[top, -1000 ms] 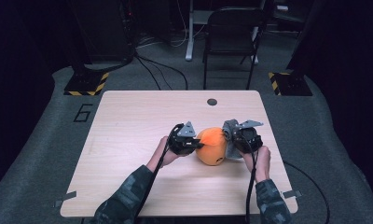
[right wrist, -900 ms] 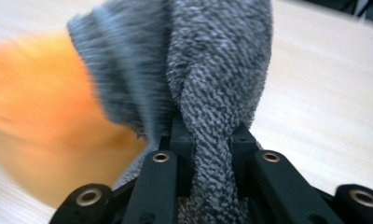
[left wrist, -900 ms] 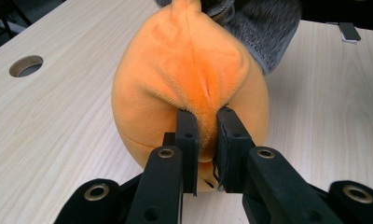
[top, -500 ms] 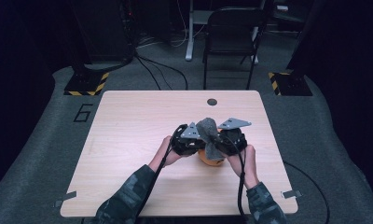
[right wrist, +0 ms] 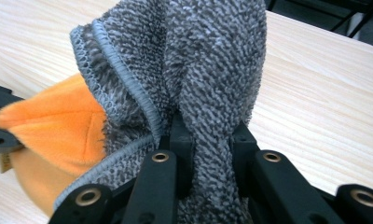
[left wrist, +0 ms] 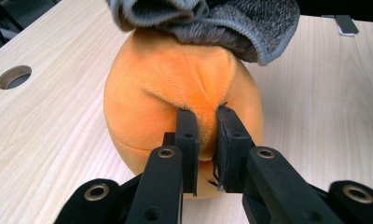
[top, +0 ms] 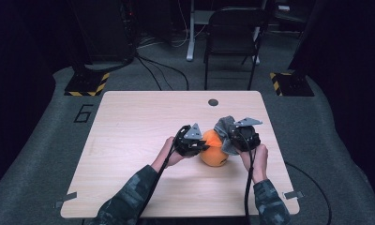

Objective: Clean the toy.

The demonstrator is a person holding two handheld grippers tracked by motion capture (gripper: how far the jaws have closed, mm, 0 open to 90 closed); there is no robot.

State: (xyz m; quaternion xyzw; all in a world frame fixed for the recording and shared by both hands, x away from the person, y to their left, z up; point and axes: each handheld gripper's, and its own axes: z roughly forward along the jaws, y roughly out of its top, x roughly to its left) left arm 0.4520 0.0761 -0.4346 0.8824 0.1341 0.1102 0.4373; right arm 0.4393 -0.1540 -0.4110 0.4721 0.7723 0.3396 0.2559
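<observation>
A: At lower centre of the high view, on the table (top: 129, 154), the orange plush ball (top: 213, 152) sits between the two hands. Which claw controls it?

B: The left gripper (top: 197, 143). In the left gripper view its jaws are clenched on a pinched fold of the plush, low on the side facing that camera, so the ball lies directly ahead of it.

A: And the right gripper (top: 232, 138)?

B: Clenched on a bunched grey towel (right wrist: 208, 70). In the right gripper view the cloth rises straight up from between the jaws, and the ball appears at the left edge of that frame.

A: State the relation that governs the coming move.

B: The towel lies at the ball's upper right in the high view, touching its top; the left gripper view shows the cloth draped over the crown, at the top of that frame. The ball is round, with no long axis to align. The right hand (top: 253, 157) is nearer the cloth, the left hand (top: 174, 150) nearer the ball.

A: Judgement?

B: Probably a wipe: the cloth would travel toward frame left across the crown while the left claw anchors the ball.
</observation>
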